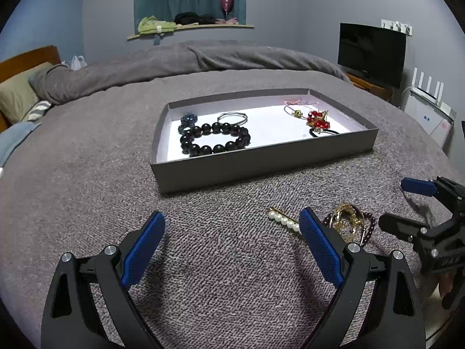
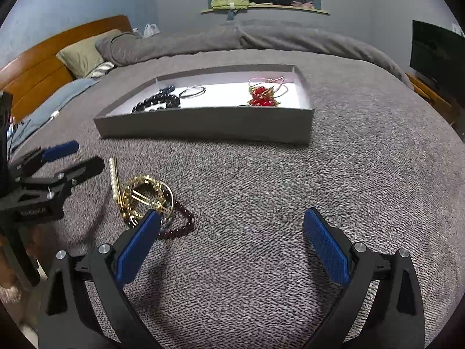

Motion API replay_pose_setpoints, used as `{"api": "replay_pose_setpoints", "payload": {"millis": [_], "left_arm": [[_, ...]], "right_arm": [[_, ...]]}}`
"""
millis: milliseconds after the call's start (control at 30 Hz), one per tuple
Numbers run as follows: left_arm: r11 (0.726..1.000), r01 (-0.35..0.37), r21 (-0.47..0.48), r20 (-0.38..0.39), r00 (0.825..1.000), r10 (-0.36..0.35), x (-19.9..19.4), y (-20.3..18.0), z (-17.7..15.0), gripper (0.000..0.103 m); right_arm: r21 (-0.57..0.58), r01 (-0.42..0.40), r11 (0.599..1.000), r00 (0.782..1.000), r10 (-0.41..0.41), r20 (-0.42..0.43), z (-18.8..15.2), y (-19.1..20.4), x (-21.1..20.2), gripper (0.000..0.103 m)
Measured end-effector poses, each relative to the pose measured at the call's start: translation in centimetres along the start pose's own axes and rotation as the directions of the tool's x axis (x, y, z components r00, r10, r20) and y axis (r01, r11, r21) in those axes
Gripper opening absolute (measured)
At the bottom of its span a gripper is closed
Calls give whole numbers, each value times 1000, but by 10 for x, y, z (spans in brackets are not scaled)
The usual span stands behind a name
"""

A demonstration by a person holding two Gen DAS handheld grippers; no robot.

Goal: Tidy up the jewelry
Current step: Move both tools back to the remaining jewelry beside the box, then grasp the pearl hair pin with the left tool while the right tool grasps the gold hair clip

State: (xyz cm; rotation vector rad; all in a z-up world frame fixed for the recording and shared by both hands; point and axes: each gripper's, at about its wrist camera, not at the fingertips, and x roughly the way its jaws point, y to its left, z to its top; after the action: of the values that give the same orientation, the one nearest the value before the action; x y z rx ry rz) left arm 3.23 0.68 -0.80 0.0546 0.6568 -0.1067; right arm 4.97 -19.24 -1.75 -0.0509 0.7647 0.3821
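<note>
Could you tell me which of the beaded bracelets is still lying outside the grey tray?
The small dark-red beaded bracelet, lying on the grey blanket under the gold chain. The large black beaded bracelet and the blue beaded one already sit inside the grey tray.

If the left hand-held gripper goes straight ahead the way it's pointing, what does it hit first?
Probably bare bedspread, then the near wall of the gray tray. The left hand-held gripper is open, and the pearl hair clip lies just inside its right finger, though depth is unclear.

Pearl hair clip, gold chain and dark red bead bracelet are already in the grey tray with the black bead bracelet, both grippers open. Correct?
Not quite. Both wrist views show the pearl hair clip, gold chain and dark red bead bracelet lying on the blanket, outside the grey tray. The rest holds.
</note>
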Motion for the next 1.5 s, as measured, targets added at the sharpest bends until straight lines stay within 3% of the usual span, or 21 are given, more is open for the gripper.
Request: {"api": "replay_pose_setpoints", "payload": {"millis": [300,333,467,667,933,1167,1500], "left_arm": [[997,72,-1,-19,997,-72,3,-7,-1,90],[996,92,-8,-24,995,-92,4,-8,-1,88],[991,133,12,-54,990,-132,7,-16,-1,57],[978,208,-22,-84,974,-209,10,-21,0,45],[986,161,-39,-92,982,-164,18,-18,2,17],[988,144,-49,-53,988,-146,12,-5,9,10],[993,112,-42,-44,992,-114,7,10,11,6]], "right_arm": [[-11,4,1000,1000,-4,-13,-1,-1,1,97],[-18,0,1000,1000,0,-14,-1,0,1,97],[-49,-2,999,1000,1,-15,-2,7,1,97],[-56,-9,998,1000,8,-18,-2,9,2,97],[-72,-15,997,1000,14,-20,-3,13,2,97],[-70,-48,996,999,49,15,0,17,-2,96],[-119,-98,988,994,102,28,6,47,1,70]]}}
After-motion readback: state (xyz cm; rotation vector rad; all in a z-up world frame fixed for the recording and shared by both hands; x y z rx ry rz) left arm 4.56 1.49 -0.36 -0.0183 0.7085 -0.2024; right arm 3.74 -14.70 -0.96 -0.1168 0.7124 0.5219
